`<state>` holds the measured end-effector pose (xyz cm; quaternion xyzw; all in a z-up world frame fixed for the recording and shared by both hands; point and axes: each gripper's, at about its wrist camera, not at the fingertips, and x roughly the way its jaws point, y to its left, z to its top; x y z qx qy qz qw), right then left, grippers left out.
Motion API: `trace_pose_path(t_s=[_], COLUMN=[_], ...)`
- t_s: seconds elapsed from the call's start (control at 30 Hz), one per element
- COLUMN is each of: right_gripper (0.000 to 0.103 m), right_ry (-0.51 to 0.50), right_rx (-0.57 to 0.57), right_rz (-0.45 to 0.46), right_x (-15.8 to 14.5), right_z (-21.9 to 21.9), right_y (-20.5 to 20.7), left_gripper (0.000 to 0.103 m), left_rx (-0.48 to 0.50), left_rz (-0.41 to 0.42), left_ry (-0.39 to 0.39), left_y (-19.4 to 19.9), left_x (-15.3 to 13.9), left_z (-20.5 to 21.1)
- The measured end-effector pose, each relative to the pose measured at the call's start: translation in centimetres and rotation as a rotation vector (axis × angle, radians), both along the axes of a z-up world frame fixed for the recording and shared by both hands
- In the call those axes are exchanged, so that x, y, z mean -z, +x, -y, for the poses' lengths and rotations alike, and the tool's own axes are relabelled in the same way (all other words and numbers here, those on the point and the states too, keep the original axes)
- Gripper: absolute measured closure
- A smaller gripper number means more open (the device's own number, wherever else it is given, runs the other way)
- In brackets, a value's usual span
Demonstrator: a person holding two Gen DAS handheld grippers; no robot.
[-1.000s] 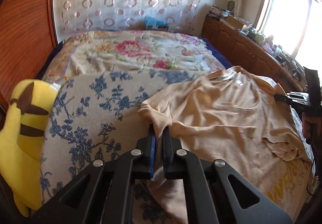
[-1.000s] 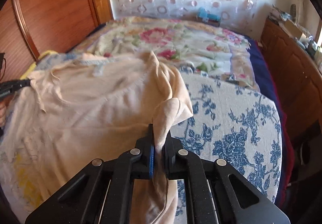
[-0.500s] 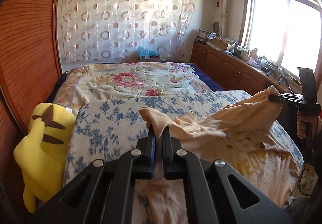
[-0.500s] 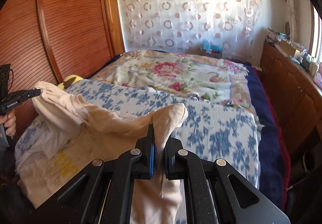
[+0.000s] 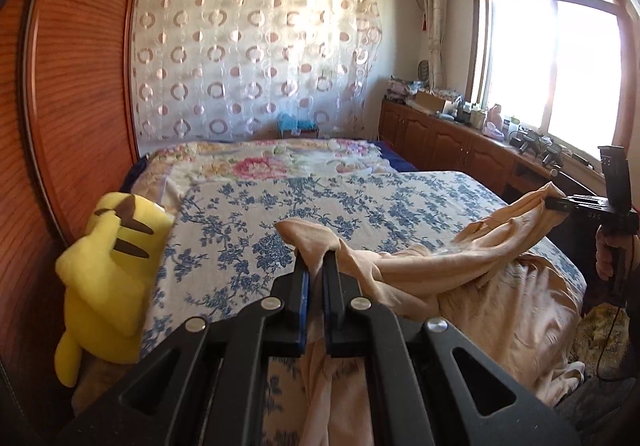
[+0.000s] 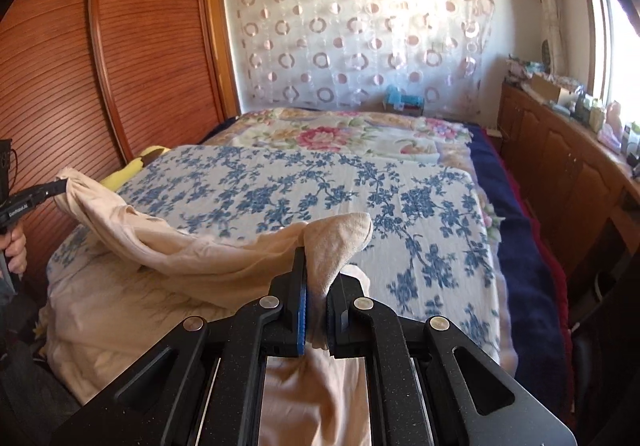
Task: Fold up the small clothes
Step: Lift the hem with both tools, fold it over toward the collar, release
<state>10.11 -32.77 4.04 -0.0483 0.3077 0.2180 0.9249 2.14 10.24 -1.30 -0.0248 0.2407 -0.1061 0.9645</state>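
Plush toy (image 5: 108, 270) whole in left view only.

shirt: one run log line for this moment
left gripper: shut on beige shirt | right gripper: shut on beige shirt | shirt: top edge lifted, rest on bed
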Motion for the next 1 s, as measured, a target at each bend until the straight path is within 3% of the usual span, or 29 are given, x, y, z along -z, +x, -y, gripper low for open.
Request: trace_pose_path(t_s=[0.17,0.3,0.5,0.73,0.83,0.9,1.0], right_gripper=[0.099,0.099,0.099,0.093,0.072,0.048,0.041], right_ry=[-0.02,-0.036,-0.02,-0.056,-0.059,-0.048,-0.052], right_rx=[-0.018,-0.023,-0.014,-0.021,-0.014,-0.012,0.009], right_rz=[-0.039,-0.161,-0.205,-0.188,-0.16,-0.127,-0.084], right_x=[0.8,4.2,6.2,5.5,4.5,3.4,2.2], right_z=[0.9,2.2,2.9,2.5,2.6,2.9,3.3], right_y=[-4.4,-6.7,-7.8,-7.9,-8.3,-8.5,-8.3], left_gripper=[0.097,0.097,0.096,0.078,0.077,0.077,0.076], left_rx=[0.009,0.034,0.032,0.033,0.052,0.049,0.051], left_rz=[-0.089,-0.179,-0.182,-0.136,-0.124,-0.112,-0.111], left_ry=[-0.029,-0.037,-0.023,0.014,0.017,0.032,0.04], left_y=[-2.6,-3.6,-5.0,-5.6,-5.4,-5.0,-4.0], left_x=[2.4,5.1,6.1,4.4,3.5,3.1,2.7], left_z=[-0.2,-0.5,-0.4,-0.4,-0.4,-0.4,-0.5])
